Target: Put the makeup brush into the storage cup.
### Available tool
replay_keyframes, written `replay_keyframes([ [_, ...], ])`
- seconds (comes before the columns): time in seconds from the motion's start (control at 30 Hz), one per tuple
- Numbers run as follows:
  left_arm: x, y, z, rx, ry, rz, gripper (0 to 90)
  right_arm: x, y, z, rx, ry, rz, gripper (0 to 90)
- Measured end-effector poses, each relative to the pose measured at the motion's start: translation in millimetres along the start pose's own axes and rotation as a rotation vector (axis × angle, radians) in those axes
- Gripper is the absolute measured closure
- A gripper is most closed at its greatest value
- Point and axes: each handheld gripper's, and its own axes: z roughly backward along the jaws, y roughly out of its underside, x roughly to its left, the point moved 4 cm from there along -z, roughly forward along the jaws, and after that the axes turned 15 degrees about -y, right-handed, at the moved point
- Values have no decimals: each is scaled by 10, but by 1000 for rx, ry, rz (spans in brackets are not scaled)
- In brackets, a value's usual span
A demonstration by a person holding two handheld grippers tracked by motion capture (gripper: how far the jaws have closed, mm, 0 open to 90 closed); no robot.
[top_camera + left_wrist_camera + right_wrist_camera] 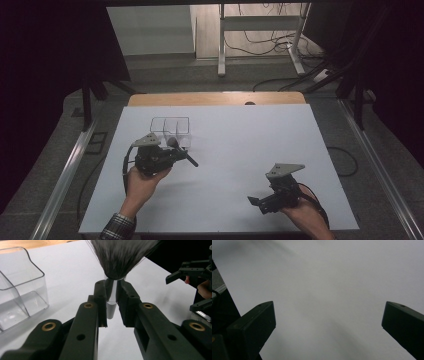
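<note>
Your left hand-held gripper (110,302) is clenched on the brush (112,287), just beside the clear organizer (170,128). Your right hand-held gripper (260,203) is released with nothing between its jaws, near the bench's (240,150) front edge, with bare surface between them.

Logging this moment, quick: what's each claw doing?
Left claw: shut on the brush.
Right claw: open, holding nothing.

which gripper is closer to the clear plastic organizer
Left. The left gripper sits right beside the clear organizer, clamping a makeup brush; the right gripper is far off, near the table's front edge.
</note>
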Motion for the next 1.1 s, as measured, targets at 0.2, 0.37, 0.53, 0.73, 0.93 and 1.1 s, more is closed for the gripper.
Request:
replay_keyframes([
  [0.2,38,-52,3,-7,-14,-5,772,-19,48,34,2,13,-7,0],
  [0.37,79,-85,0,-9,-26,-6,772,-24,88,62,0,25,-13,0],
  [0.53,127,-123,-11,-11,-36,-8,772,-38,125,96,2,39,-14,0],
  [0.73,183,-175,-29,-12,-50,-2,772,-80,183,153,3,60,-35,0],
  [0.93,240,-230,-34,-18,-59,-4,772,-130,240,222,4,94,-45,0],
  [1.1,286,-283,-34,-18,-72,-6,772,-179,288,290,-4,107,-59,0],
])
